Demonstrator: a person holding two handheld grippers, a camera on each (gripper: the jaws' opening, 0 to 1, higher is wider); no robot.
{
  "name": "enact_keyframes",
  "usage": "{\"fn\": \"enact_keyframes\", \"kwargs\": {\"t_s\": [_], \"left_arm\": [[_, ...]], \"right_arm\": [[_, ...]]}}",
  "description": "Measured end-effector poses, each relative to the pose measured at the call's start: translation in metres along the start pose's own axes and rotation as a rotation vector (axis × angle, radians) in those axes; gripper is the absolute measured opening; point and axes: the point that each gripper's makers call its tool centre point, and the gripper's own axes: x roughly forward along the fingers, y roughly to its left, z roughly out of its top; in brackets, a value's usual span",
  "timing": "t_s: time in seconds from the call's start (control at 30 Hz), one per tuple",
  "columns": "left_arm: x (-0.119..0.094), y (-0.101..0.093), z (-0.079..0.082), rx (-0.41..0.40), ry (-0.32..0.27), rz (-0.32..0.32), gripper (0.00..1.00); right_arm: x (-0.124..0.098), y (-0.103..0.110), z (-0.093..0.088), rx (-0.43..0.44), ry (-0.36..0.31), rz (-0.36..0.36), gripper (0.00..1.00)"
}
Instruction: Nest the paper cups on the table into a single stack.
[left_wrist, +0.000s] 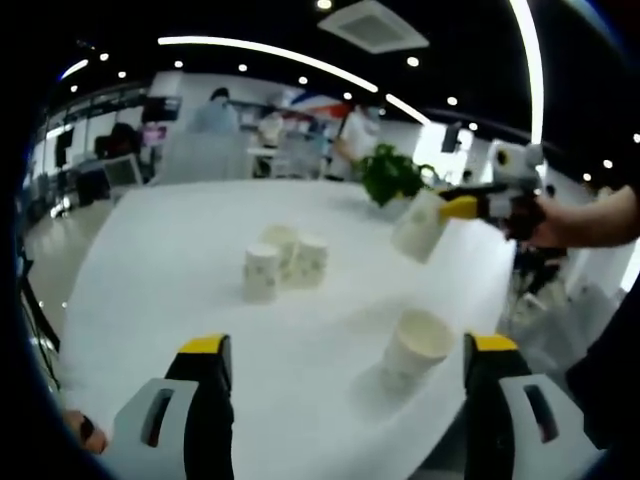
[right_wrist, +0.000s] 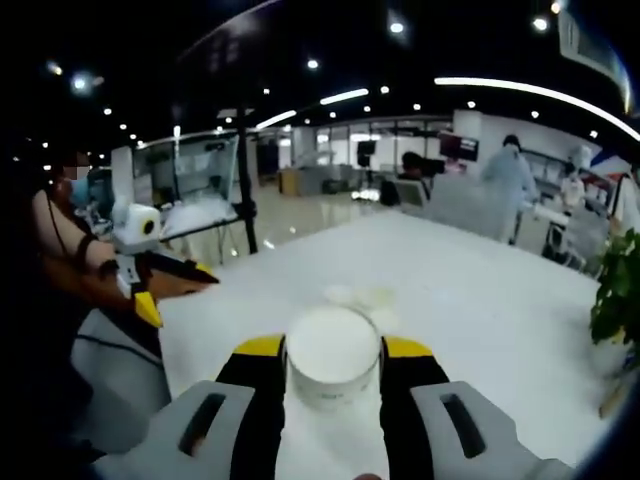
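We see a large open hall, ceiling strip lights, people at far benches. Round white table (left_wrist: 180, 270), smooth and matte, with a green plant (left_wrist: 390, 175) at its far edge, 1 o'clock in the left gripper view. In that view, the left gripper (left_wrist: 345, 375) stands wide, nothing between its yellow-tipped jaws; a single paper cup (left_wrist: 415, 350) stands upright at 5 o'clock, and a cluster of three cups (left_wrist: 285, 262) stands inverted at centre. At 2 o'clock the right gripper (left_wrist: 455, 208) holds a tilted cup (left_wrist: 420, 228) above the table. The right gripper view shows that held cup's (right_wrist: 333, 355) open rim pinched between the jaws, and the left gripper (right_wrist: 165, 285) at 9 o'clock.
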Motion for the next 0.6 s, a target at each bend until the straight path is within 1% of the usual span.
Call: {"fn": "enact_keyframes", "kwargs": {"t_s": [0.27, 0.47, 0.6], "left_arm": [[-0.001, -0.001, -0.002, -0.002, 0.004, -0.004, 0.96], [-0.001, -0.005, -0.005, -0.021, 0.007, -0.022, 0.96], [-0.001, -0.006, -0.006, -0.022, 0.007, -0.029, 0.96]], "right_arm": [[-0.001, 0.020, 0.005, 0.043, -0.040, 0.026, 0.33], [0.003, 0.033, 0.002, 0.052, -0.040, 0.048, 0.33], [0.007, 0.038, 0.001, 0.053, -0.039, 0.060, 0.33]]}}
